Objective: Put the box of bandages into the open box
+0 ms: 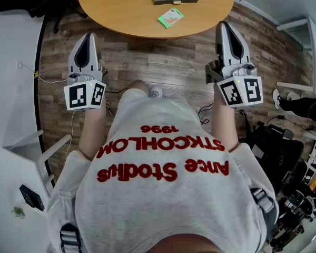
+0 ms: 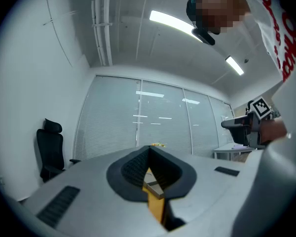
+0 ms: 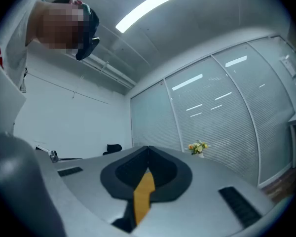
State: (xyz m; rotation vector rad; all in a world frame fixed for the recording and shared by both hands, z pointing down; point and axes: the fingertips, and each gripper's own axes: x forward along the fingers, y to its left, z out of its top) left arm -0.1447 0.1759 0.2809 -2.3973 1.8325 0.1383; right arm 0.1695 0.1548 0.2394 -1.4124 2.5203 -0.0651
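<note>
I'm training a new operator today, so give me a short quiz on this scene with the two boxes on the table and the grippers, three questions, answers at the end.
1. What surface do the box of bandages and the open box both rest on?
2. True or false: the box of bandages already lies inside the open box.
3. The fingers of the right gripper are: A) wide apart; B) together with nothing between them; C) closed on the box of bandages.
Key: 1. The round wooden table. 2. False; it lies on the table, apart from the open box. 3. B.
</note>
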